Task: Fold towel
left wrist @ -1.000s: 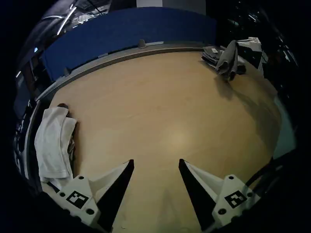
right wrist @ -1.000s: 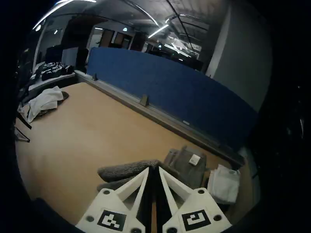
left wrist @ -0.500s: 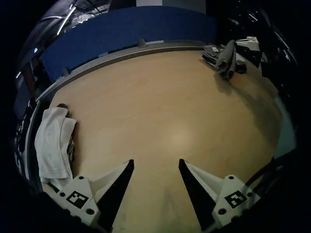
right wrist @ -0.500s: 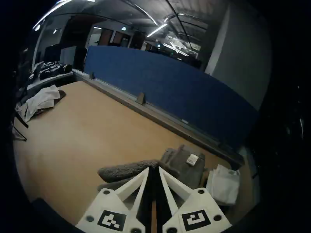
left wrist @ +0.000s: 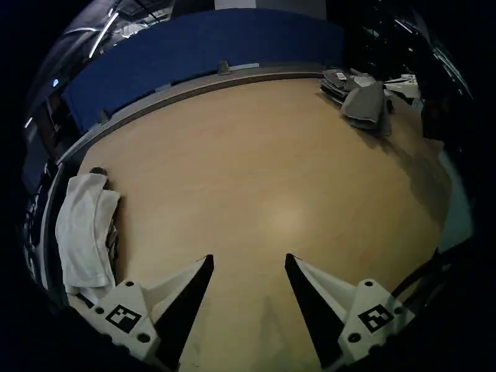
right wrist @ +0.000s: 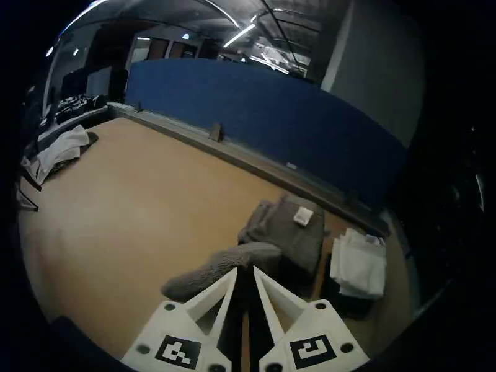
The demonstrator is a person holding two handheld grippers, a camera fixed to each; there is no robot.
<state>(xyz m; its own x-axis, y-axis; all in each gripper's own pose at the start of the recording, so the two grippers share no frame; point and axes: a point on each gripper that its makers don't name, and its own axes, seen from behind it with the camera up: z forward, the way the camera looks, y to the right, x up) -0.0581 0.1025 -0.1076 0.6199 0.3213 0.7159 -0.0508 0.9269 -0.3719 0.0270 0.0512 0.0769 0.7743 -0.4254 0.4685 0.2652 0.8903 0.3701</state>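
- Table: pale wood top, wide and mostly bare, spanning the left gripper view and the right gripper view.
- Blue partition: runs along the table's far edge, from 10 to 1 o'clock in the left gripper view.
- White towel: loosely bunched near the table edge at 8 o'clock in the left gripper view, with something dark under it; well apart from the grey items.
- Grey stack: folded grey cloths with a small white tag on top, just past the right gripper's fingertips at 1 o'clock.
- Grey towel: a soft roll lying across the front of the stack, its end running to 7 o'clock and touching the table.
- White cloths: folded pile just beside the grey stack, at 4 o'clock.
- Right gripper: fingers drawn nearly together, pinching the grey towel at their tips.
- Left gripper: fingers spread wide, holding nothing, bare table between them.
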